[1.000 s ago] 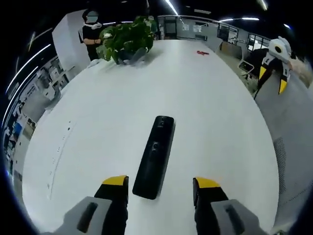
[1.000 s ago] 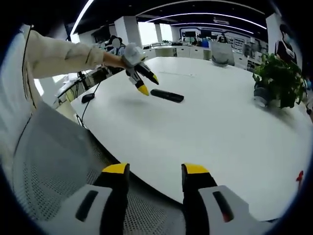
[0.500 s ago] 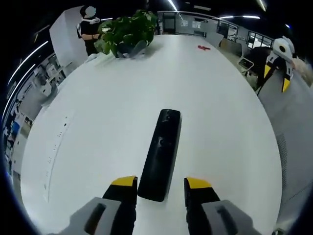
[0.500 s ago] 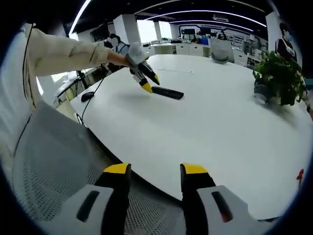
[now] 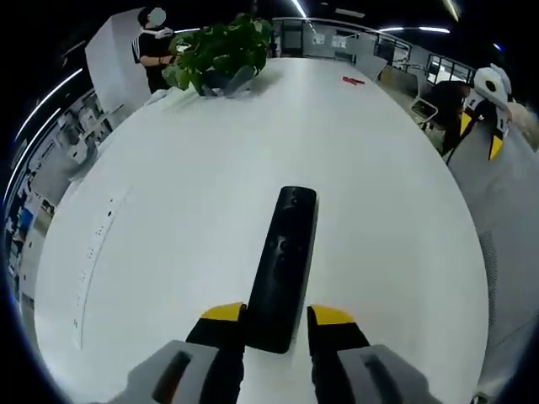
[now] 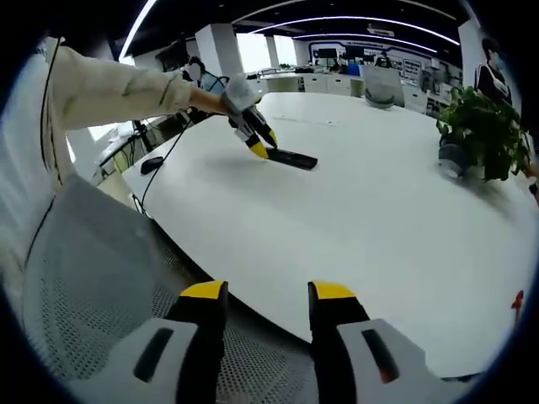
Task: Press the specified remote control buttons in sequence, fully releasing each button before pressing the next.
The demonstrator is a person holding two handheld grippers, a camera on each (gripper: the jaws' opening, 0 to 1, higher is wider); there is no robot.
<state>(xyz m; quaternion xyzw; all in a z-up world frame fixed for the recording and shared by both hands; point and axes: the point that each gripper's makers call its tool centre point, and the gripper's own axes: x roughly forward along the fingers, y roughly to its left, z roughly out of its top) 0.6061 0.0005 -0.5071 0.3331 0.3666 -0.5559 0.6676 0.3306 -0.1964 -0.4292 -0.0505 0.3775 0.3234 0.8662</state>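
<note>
A long black remote control (image 5: 285,257) lies on the white table (image 5: 168,194), pointing away from me. My left gripper (image 5: 276,316) has its yellow-tipped jaws pressed against both sides of the remote's near end. From the right gripper view the same remote (image 6: 293,158) lies far across the table (image 6: 379,219), with the left gripper (image 6: 261,149) at its end, held by a sleeved arm. My right gripper (image 6: 268,293) stands open with nothing between its jaws, off the table's near edge. It also appears at the far right as the right gripper (image 5: 483,105).
A potted plant (image 5: 221,52) stands at the table's far end, the same plant (image 6: 482,135) showing at the right. A small red item (image 5: 354,81) lies beyond it. A mesh chair (image 6: 93,278) sits under my right gripper. A person (image 5: 153,50) stands by the plant.
The left gripper's jaws have narrowed step by step and moved forward until they meet the sides of the remote's near end. The right gripper has barely moved.
</note>
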